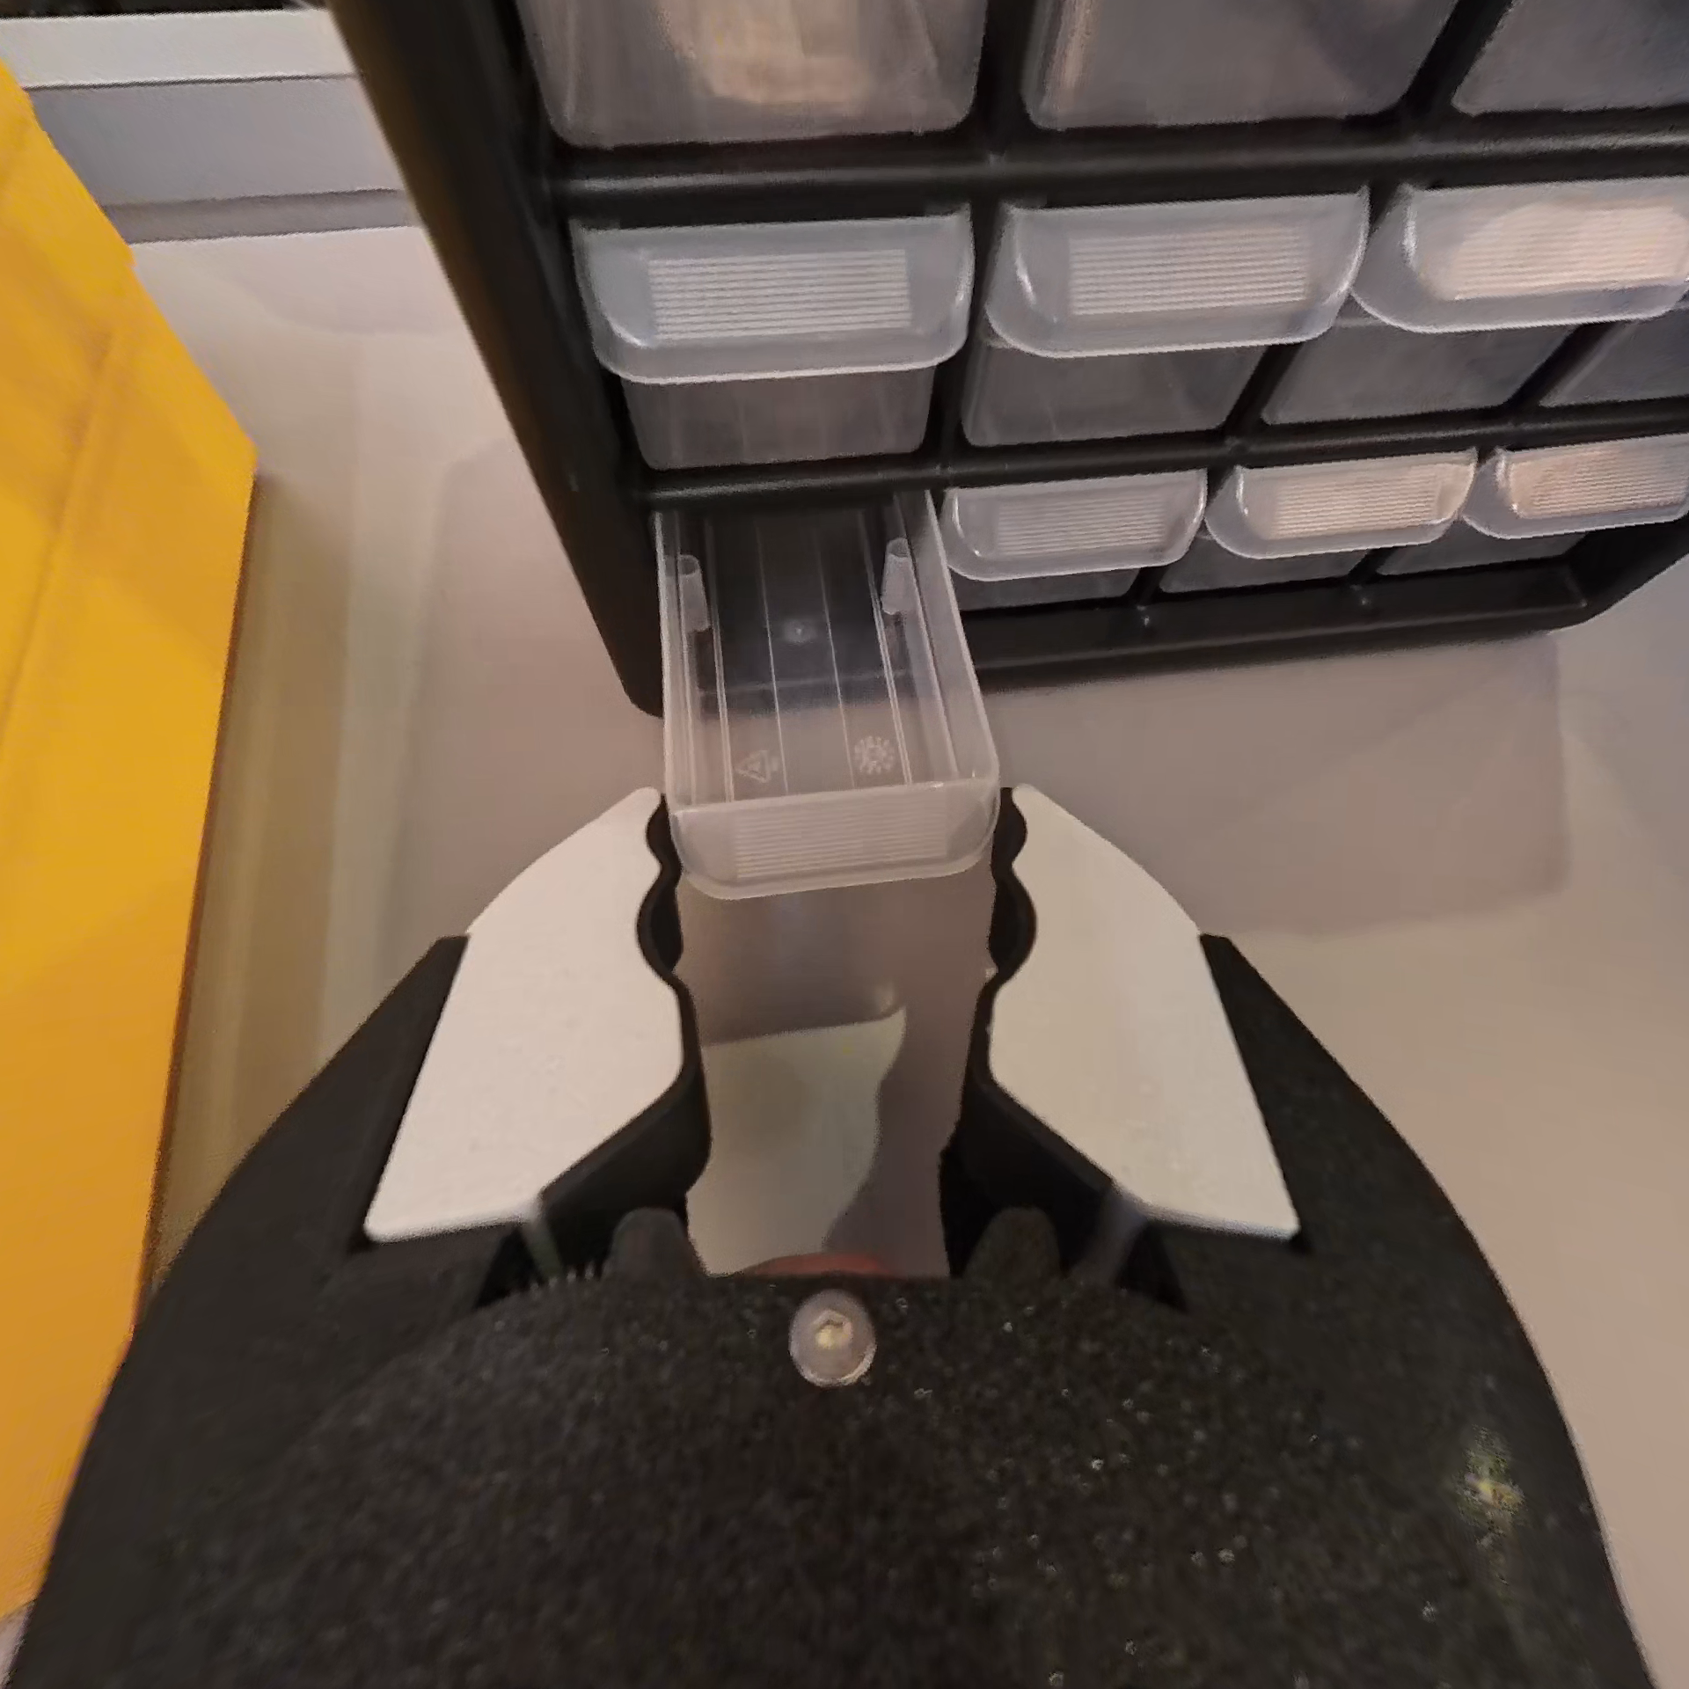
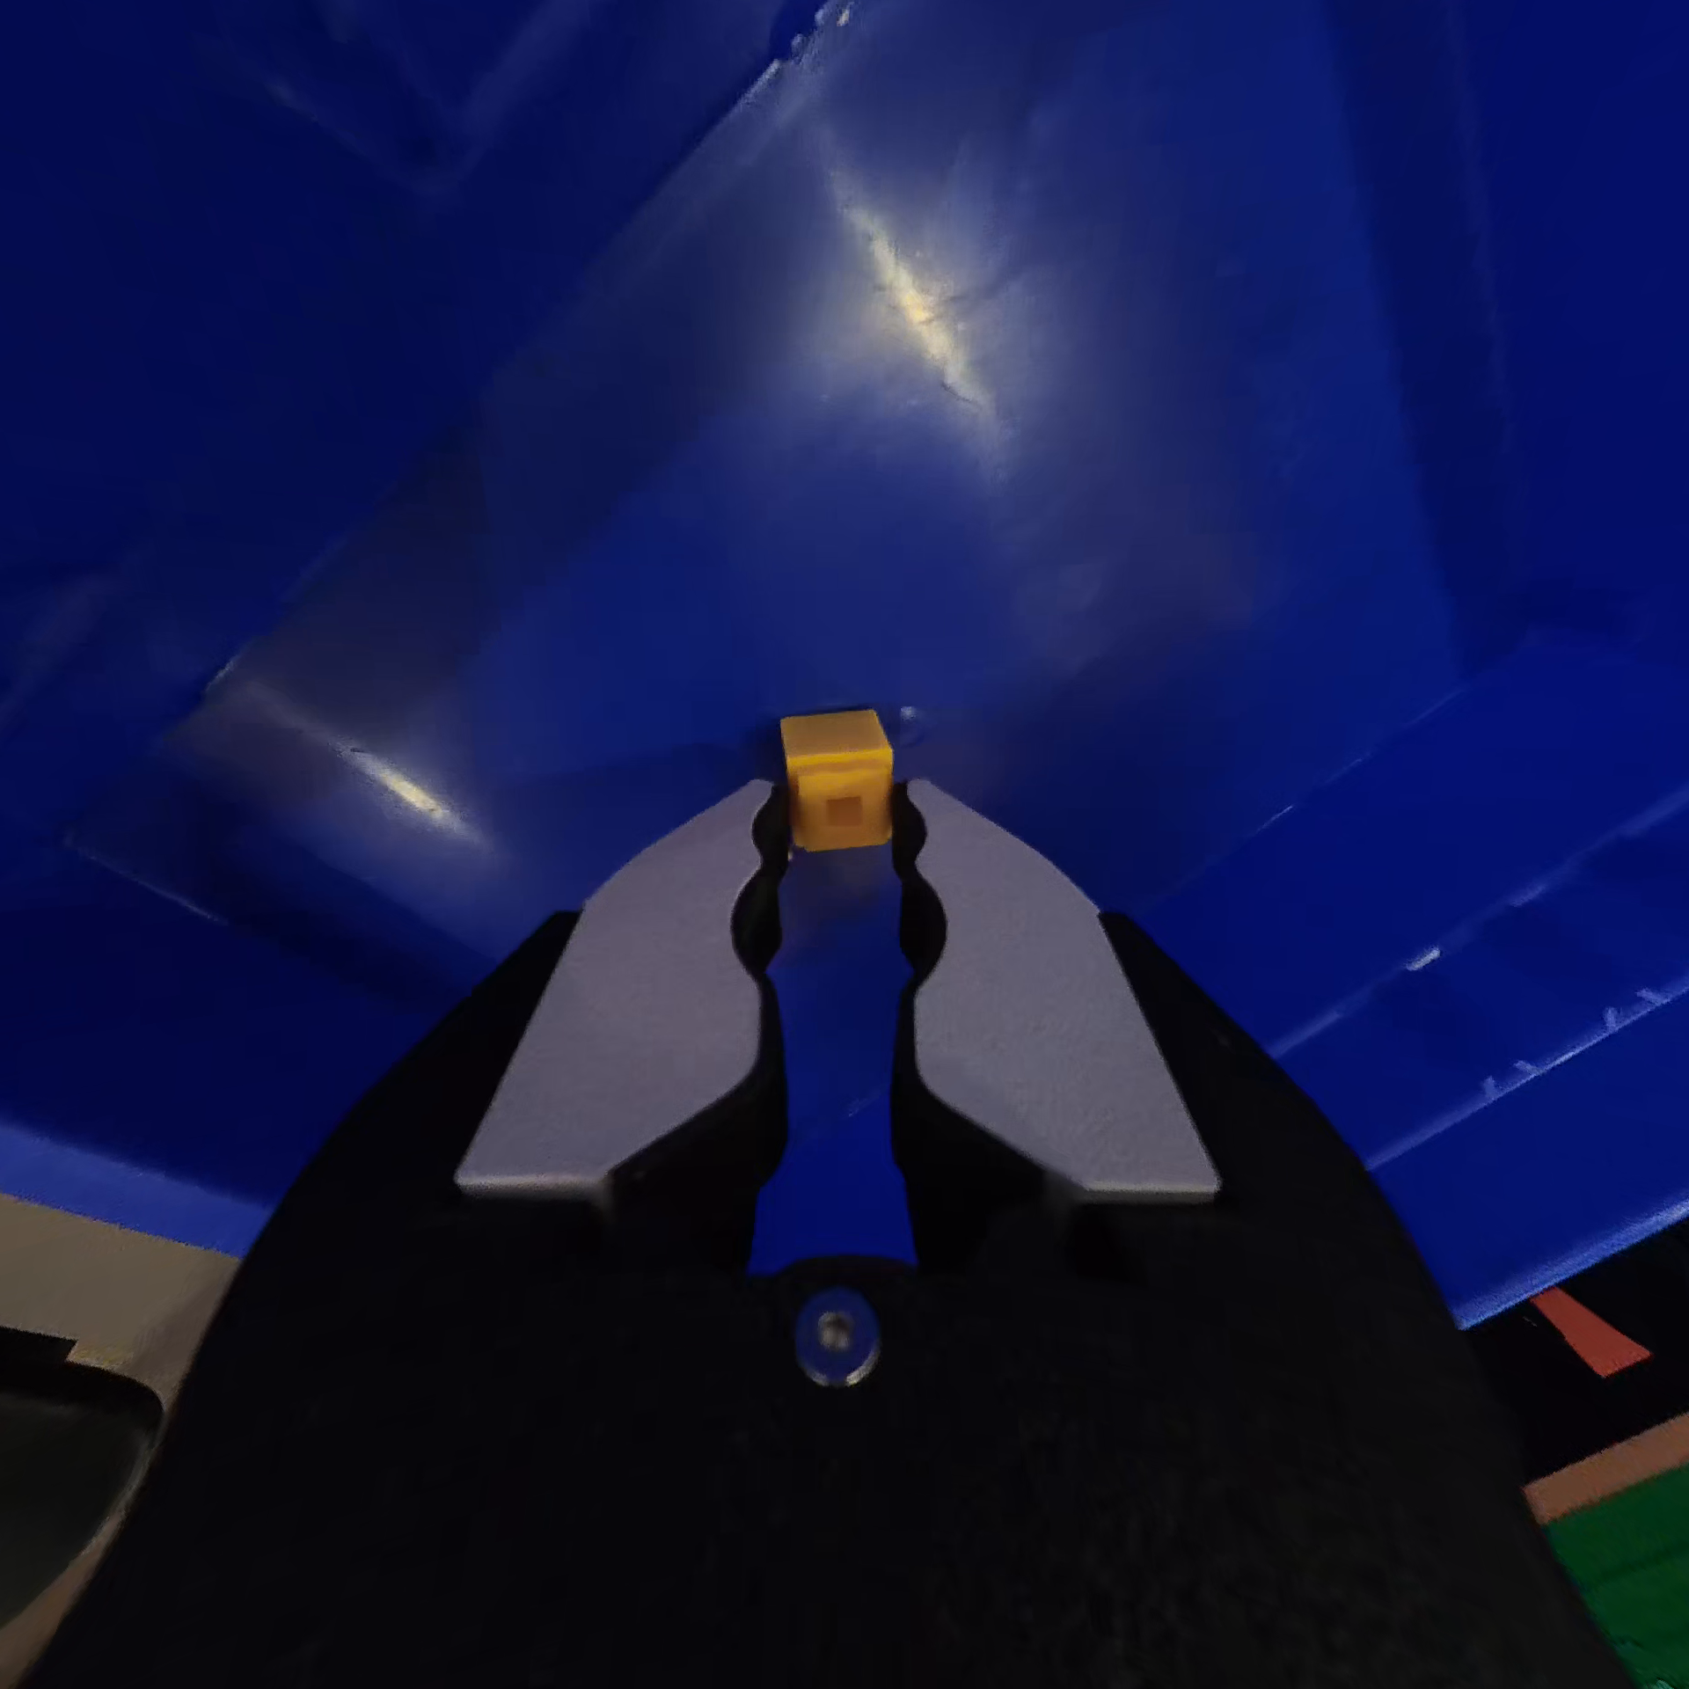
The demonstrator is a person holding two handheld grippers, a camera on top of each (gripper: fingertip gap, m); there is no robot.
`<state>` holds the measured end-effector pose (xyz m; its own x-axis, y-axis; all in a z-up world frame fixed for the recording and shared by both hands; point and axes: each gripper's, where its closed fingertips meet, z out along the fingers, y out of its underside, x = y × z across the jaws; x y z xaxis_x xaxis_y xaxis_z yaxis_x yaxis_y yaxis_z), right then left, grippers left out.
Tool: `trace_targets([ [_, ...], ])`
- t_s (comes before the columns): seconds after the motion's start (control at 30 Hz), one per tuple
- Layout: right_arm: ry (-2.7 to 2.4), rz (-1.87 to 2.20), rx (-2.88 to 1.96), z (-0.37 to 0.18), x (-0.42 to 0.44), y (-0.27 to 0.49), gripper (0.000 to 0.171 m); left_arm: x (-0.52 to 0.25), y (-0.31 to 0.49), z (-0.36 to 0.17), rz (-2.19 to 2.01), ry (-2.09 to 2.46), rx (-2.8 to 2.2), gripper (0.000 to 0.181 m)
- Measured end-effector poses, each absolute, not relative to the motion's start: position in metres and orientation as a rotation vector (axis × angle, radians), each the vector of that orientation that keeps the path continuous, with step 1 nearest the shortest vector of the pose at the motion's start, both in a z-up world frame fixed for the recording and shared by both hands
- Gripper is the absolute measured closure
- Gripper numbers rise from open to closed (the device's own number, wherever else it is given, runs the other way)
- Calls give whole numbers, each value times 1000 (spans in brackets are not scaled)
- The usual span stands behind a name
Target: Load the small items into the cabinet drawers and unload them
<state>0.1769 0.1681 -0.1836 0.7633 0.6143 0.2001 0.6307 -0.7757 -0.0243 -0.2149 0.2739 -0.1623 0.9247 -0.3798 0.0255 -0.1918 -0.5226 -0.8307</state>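
Note:
A black small-parts cabinet (image 1: pixel 1225 170) with several clear drawers stands on a white table. Its bottom-left drawer (image 1: pixel 823 695) is pulled far out and looks empty. My left gripper (image 1: pixel 832 813) has its fingers against both sides of that drawer's front lip, shut on it. In the right wrist view, my right gripper (image 2: pixel 838 809) is inside a blue bin (image 2: pixel 640 457), down near its floor. It is shut on a small yellow cube (image 2: pixel 836 777) held between the fingertips.
A yellow bin (image 1: pixel 91 640) stands close to the left of the cabinet. The other drawers (image 1: pixel 768 302) are pushed in. The white table (image 1: pixel 1280 823) spreads out to the right of the open drawer. The blue bin's walls surround the right gripper. The gap from one gripper's tips to the other's is roughly 40 cm. My right tips are about 35 cm from the black small-parts cabinet (image 1: pixel 1225 170), my left tips only 10 cm.

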Motion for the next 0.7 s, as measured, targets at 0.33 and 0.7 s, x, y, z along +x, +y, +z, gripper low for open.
trace_targets([
  [0.33, -574, 12, -2229, -75, 84, 140, 132, -234, 240, -147, -467, 387, -2073, 134],
  [0.7, -583, 596, -1735, -99, -94, 46, 138, -228, 264, -149, -373, 428, -2054, 158],
])
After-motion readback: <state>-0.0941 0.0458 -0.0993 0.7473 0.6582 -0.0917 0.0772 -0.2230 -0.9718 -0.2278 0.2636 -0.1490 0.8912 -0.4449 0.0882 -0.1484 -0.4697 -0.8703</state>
